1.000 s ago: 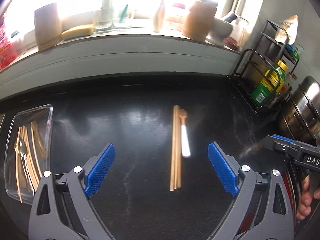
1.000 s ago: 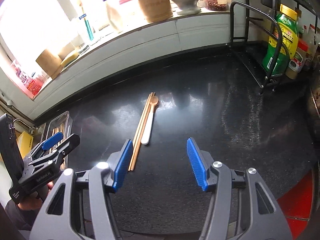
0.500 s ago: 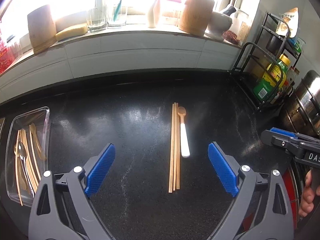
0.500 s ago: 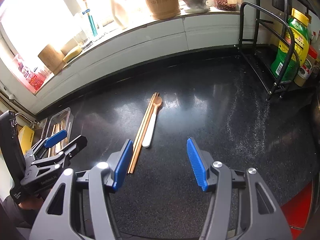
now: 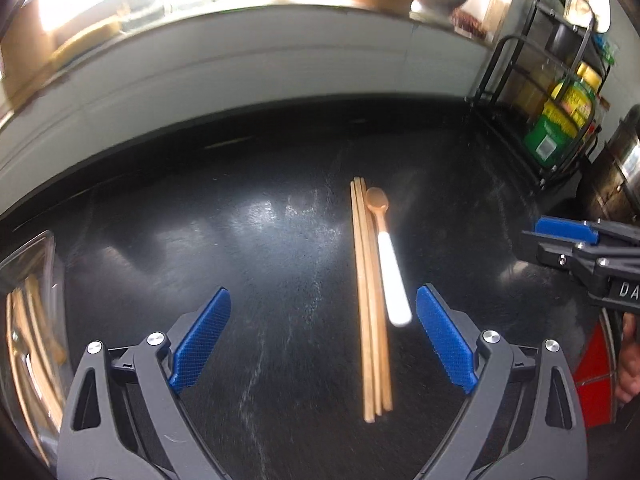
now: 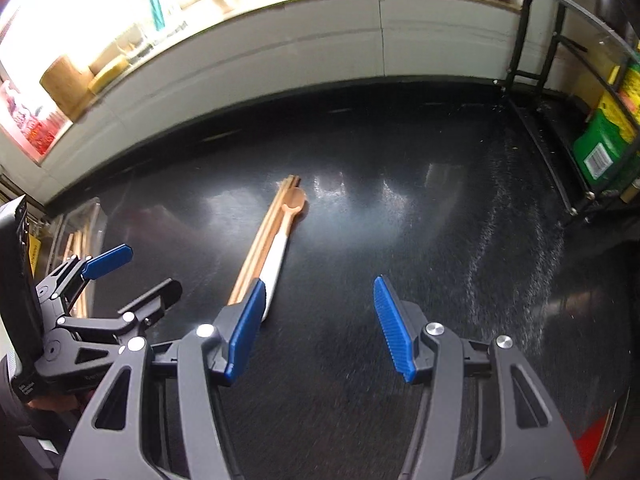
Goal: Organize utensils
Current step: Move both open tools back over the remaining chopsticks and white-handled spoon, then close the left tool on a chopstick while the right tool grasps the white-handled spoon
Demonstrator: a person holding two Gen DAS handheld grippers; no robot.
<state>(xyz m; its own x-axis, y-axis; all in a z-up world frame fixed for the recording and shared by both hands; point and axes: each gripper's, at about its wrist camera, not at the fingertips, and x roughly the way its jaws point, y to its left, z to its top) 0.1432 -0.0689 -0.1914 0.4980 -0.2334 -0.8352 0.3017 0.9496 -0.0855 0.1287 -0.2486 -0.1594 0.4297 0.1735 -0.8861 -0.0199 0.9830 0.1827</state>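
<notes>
Both lowered and closer to the counter (image 5: 280, 264): left gripper (image 5: 322, 340) now straddling the chopsticks (image 5: 370, 300) and spoon (image 5: 386, 256), right gripper (image 6: 318, 330) just beside them

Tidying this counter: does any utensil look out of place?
Yes. The chopsticks and the white-handled wooden spoon lie loose, side by side on the black counter, while similar utensils already sit in the clear tray at the left.
</notes>
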